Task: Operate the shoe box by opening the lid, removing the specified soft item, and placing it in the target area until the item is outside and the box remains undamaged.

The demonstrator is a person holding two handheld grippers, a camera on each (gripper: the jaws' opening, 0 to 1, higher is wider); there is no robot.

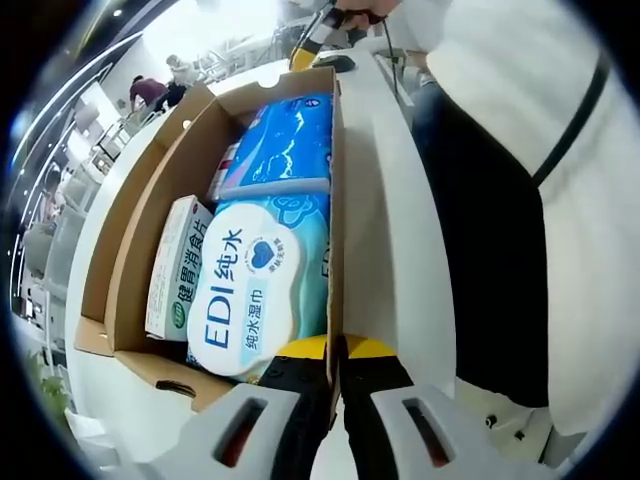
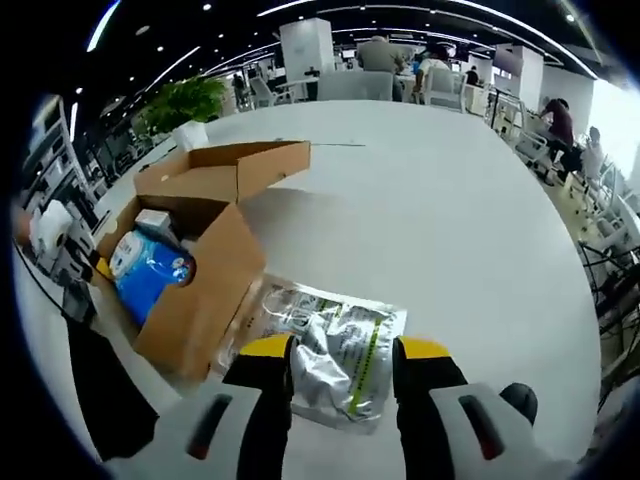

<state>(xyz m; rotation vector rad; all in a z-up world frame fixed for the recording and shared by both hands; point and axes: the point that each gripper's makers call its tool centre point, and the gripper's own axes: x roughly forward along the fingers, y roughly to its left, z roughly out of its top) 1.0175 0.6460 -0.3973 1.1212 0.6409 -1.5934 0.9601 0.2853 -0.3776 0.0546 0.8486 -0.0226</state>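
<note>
Left claw point(image 1: 336, 372) nearly closed, pinching the near side wall of the open brown cardboard box point(image 1: 336, 200). Inside the box, nearest first: white-and-teal pack of wet wipes point(image 1: 250, 300), white carton with green print point(image 1: 178, 268) beside it, blue plastic soft pack point(image 1: 285, 140) behind. Right claw point(image 2: 342, 362) part open, jaws straddling a silvery foil pouch with green stripe point(image 2: 335, 360) lying on the white worktop point(image 2: 430, 210) just outside the box; grip contact unclear. Potted green plant point(image 2: 180, 105) far beyond the box.
</note>
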